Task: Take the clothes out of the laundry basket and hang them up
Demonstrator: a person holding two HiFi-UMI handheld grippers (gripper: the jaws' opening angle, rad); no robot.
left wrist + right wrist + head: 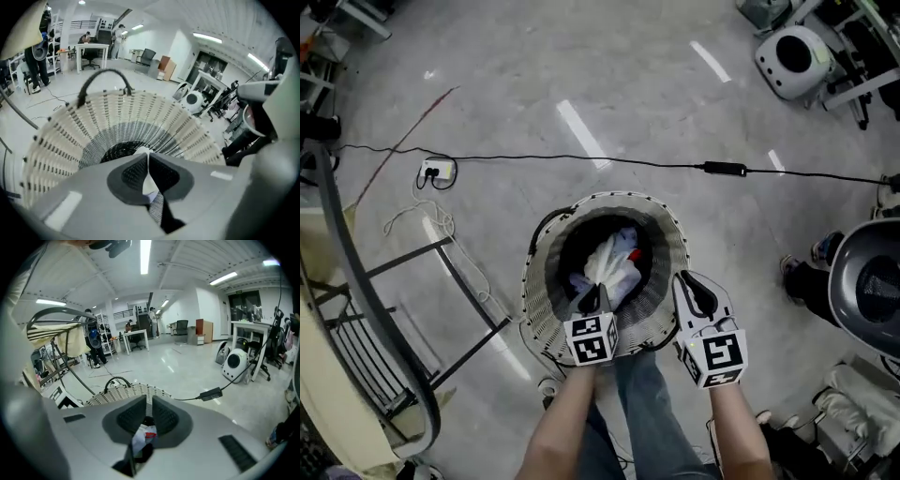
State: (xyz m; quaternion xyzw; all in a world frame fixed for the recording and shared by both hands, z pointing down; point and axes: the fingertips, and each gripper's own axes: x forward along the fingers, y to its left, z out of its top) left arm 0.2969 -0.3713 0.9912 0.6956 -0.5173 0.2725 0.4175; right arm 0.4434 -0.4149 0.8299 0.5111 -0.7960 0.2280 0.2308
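So, dark metal drying rack [358, 272] is standing left of the pale woven laundry basket [542, 314]; the basket is holding a heap of clothes; crumpled white garment [609, 258] is stretching up from the heap, left gripper [598, 292] pinching it; right gripper [688, 281] is hovering at the rim, jaws pressed nearly together, empty; early stage, I'd judge: extraction starting, hanging pending.

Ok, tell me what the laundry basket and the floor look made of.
Laundry basket: woven strips, pale outside with a dark band inside, matte. It could be wicker or plastic rattan; I cannot tell which. Floor: smooth grey and glossy, with bright reflected streaks. It is probably polished concrete or a coating.
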